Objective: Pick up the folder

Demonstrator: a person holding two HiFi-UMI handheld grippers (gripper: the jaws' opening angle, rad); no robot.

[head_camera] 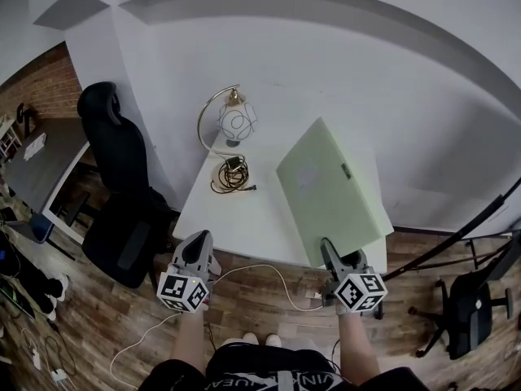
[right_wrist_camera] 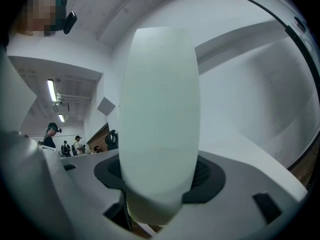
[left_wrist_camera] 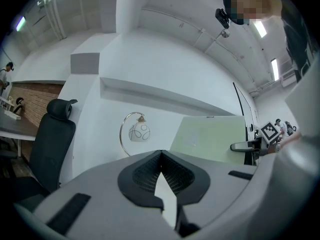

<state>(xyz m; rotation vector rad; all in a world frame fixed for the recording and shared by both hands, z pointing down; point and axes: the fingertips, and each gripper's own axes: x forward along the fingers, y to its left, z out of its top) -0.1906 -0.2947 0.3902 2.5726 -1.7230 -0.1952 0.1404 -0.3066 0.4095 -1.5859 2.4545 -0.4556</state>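
A thick pale green folder [head_camera: 330, 190] stands tilted over the right half of the white table [head_camera: 236, 218], its near edge raised. My right gripper [head_camera: 331, 257] is shut on that near edge. In the right gripper view the folder's rounded spine [right_wrist_camera: 160, 114] fills the space between the jaws of the right gripper [right_wrist_camera: 160, 180]. My left gripper [head_camera: 195, 249] hovers at the table's front left edge, shut and holding nothing. In the left gripper view the pads of the left gripper [left_wrist_camera: 160, 156] meet, and the folder [left_wrist_camera: 210, 136] shows beyond them on the right.
A globe lamp with a curved brass arm [head_camera: 232, 120] and a coiled cable [head_camera: 230, 176] sit at the table's back left. A black office chair [head_camera: 122, 194] stands left of the table and another chair [head_camera: 468, 308] at the right. A white cable [head_camera: 269, 271] lies on the wooden floor.
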